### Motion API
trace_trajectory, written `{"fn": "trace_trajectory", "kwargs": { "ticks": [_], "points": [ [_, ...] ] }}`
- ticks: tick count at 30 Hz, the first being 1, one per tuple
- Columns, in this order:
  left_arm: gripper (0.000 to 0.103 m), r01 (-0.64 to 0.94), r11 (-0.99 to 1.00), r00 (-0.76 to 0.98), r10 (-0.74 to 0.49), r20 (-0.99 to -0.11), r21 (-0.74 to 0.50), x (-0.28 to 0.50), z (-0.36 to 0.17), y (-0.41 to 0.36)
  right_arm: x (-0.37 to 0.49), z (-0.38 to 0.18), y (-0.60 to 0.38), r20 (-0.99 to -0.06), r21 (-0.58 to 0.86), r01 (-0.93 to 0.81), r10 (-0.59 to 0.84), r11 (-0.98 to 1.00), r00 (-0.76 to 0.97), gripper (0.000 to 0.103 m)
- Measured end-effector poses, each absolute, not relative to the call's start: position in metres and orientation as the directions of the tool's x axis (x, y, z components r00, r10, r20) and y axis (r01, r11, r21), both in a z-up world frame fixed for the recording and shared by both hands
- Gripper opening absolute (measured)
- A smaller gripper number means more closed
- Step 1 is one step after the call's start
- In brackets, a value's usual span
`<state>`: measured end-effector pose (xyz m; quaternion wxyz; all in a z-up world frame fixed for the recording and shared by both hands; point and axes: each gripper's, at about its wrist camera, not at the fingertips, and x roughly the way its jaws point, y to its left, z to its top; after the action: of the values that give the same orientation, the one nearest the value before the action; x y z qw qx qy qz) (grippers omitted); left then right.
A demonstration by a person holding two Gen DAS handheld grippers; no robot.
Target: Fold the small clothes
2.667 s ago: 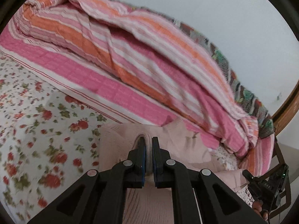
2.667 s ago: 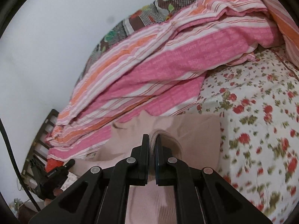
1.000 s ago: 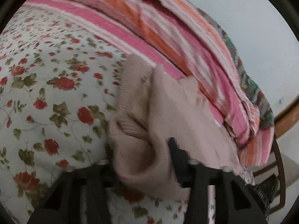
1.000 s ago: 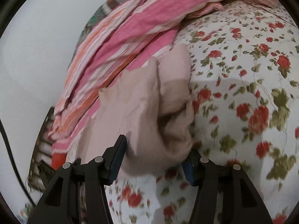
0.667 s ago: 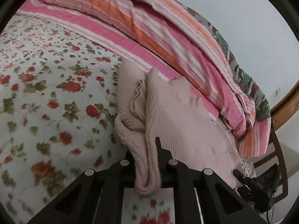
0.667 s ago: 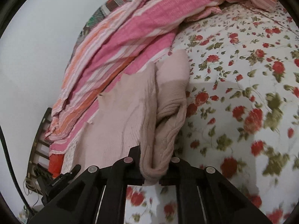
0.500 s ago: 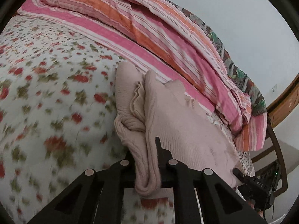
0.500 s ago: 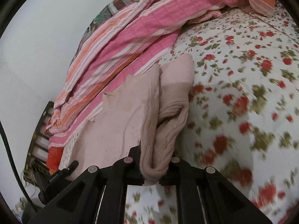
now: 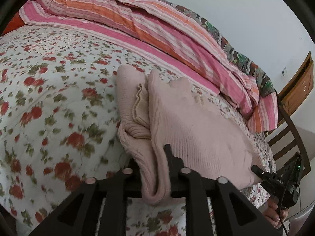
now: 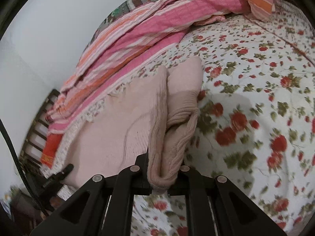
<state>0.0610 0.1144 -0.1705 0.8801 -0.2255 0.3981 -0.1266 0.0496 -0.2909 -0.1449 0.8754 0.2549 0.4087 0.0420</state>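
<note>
A pale pink knit garment [image 9: 196,129] is folded over and held up off a floral bedsheet [image 9: 49,98]. My left gripper [image 9: 155,169] is shut on one folded end, with cloth bunched between its jaws. My right gripper [image 10: 163,169] is shut on the other folded end of the same garment [image 10: 122,122]. The garment stretches between the two grippers. The far gripper shows at the edge of each view, the right one [image 9: 275,181] in the left wrist view and the left one [image 10: 57,177] in the right wrist view.
A pink and orange striped quilt [image 9: 157,31] is heaped along the far side of the bed, also in the right wrist view [image 10: 147,31]. A dark wooden bed frame [image 9: 291,133] and a white wall [image 9: 236,4] lie beyond. The floral sheet [image 10: 256,98] spreads wide.
Both grippers opened, then shut on the folded ends of the garment. They have since lifted it and drawn it back from the striped quilt.
</note>
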Motion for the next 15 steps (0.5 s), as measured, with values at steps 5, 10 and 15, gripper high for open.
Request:
{"fn": "trace_trajectory", "kwargs": {
  "ticks": [5, 10, 15],
  "points": [
    [0.036, 0.019, 0.892, 0.680, -0.342, -0.649, -0.451, 0.059, -0.159, 0.129, 0.037, -0.125, -0.288, -0.705, 0.315, 0.108, 0.156, 0.943, 0.692, 0.044],
    [0.065, 0.041, 0.890, 0.750, -0.328, -0.574, -0.455, 0.069, -0.139, 0.142, 0.049, -0.093, -0.294, -0.645, 0.214, 0.094, 0.069, 0.972, 0.761, 0.047],
    [0.063, 0.067, 0.912, 0.738, -0.318, -0.595, -0.404, 0.114, -0.127, 0.125, 0.101, -0.087, -0.297, -0.642, 0.202, 0.107, 0.049, 0.974, 0.765, 0.047]
  ]
}}
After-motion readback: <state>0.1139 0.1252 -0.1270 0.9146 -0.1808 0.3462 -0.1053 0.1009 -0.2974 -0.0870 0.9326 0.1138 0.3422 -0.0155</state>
